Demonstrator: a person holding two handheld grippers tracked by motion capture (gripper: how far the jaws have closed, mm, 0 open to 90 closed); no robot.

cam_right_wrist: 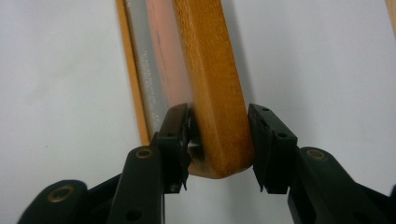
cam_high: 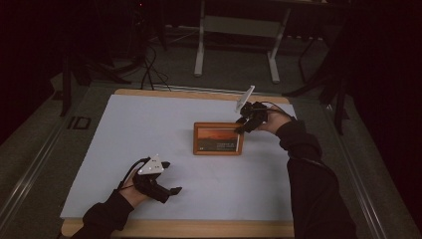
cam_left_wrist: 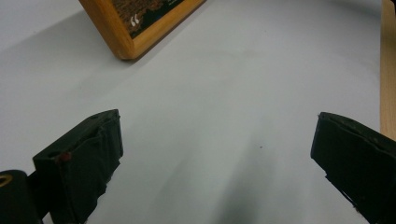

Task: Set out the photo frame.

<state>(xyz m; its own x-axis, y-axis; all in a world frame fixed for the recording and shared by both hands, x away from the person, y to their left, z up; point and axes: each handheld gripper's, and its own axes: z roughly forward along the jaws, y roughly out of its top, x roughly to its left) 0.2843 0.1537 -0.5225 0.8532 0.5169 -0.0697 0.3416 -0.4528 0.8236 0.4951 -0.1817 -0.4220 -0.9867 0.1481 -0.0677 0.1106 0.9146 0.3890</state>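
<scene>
Your left tongs rest low over the near-left part of the table, spread wide with nothing between them, well apart from the frame. The frame stands near the middle of the table, a little right, its picture facing you. Your right tongs sit at its far-right corner, straddling the wooden edge: narrowly parted, the left pad touching the frame, the right pad just beside the wood with a thin gap.
</scene>
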